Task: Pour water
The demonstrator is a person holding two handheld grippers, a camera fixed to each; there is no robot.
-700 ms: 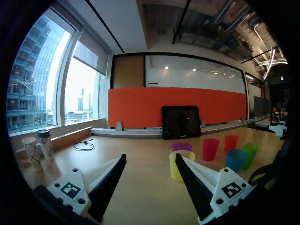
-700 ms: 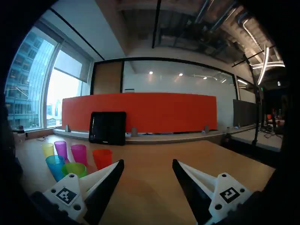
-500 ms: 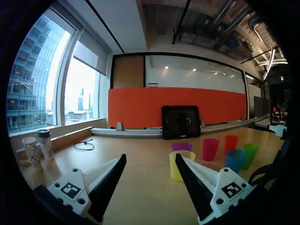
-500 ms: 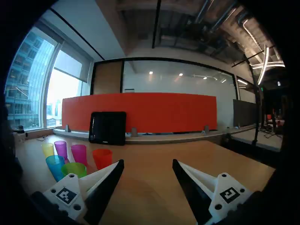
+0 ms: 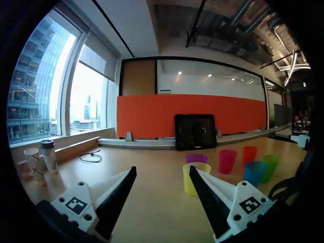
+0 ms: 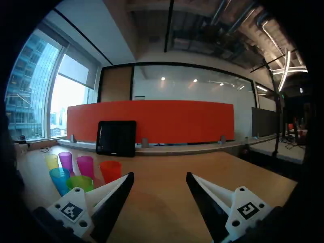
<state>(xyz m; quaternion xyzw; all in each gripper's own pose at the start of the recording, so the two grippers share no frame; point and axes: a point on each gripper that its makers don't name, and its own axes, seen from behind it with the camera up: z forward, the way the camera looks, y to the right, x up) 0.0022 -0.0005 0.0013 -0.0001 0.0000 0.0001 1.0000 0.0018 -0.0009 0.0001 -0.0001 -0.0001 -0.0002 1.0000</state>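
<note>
Six translucent plastic cups, bunched in two rows: yellow cup (image 5: 186, 181), purple cup (image 5: 196, 158), magenta cup (image 5: 227, 160), orange-red cup (image 5: 249, 154), blue cup (image 5: 254, 173), green cup (image 5: 270, 167). All upright and close together, just past the right-hand finger in the left gripper view, at far left in the right gripper view. No telling whether any holds water. One lidded paper coffee cup (image 5: 48, 155) near the window, just beside one wire-frame stand (image 5: 32, 164). One black cable (image 5: 91, 156) looped farther along. One black tablet-like screen (image 5: 195, 131) propped against the long orange partition (image 5: 150, 115).

Pale wooden table (image 6: 162, 202) underneath. Tall windows (image 5: 40, 93) at the left, glass wall behind the partition, exposed pipes overhead.

Two grippers: left gripper (image 5: 162, 168) spread wide, gripping nothing; right gripper (image 6: 159, 174) likewise spread wide and empty, above bare tabletop.

Against half a second back: no visible change, cups and both grippers in the same places.
</note>
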